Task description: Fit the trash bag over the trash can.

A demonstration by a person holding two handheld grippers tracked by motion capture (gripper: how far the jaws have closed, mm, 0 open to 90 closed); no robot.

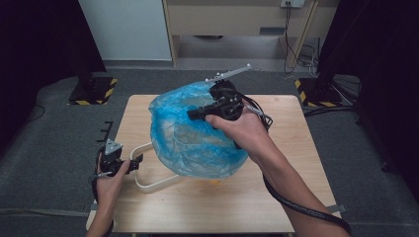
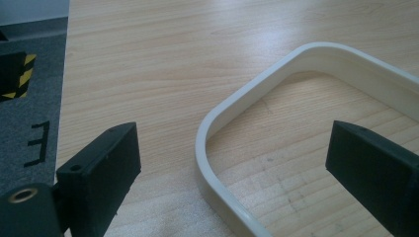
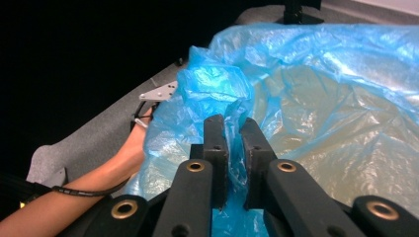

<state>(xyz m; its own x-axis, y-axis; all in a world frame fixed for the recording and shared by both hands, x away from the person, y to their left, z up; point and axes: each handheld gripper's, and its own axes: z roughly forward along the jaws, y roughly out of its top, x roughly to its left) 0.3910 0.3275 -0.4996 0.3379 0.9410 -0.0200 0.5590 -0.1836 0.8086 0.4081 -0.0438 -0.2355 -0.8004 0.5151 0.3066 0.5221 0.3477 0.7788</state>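
Observation:
A translucent blue plastic bag (image 1: 197, 143) billows over the middle of the wooden table (image 1: 276, 197), covering most of a white rounded frame (image 1: 148, 185). My right gripper (image 1: 193, 114) reaches in from the right near the bag's top. In the right gripper view it (image 3: 232, 123) is shut, with a bunched fold of the blue bag (image 3: 212, 84) pinched between the pads. My left gripper (image 1: 136, 164) rests at the table's left side by the frame's bare corner. Its jaws (image 2: 234, 143) stand wide open, one on each side of the white frame's rim (image 2: 207, 133), without touching it.
Two stand bases with yellow-black striped edges, one (image 1: 94, 91) on the left and one (image 1: 316, 91) on the right, sit on the grey floor beyond the table. A black mark (image 1: 106, 131) lies on the floor off the table's left edge. Something small and orange (image 1: 213, 181) peeks from under the bag.

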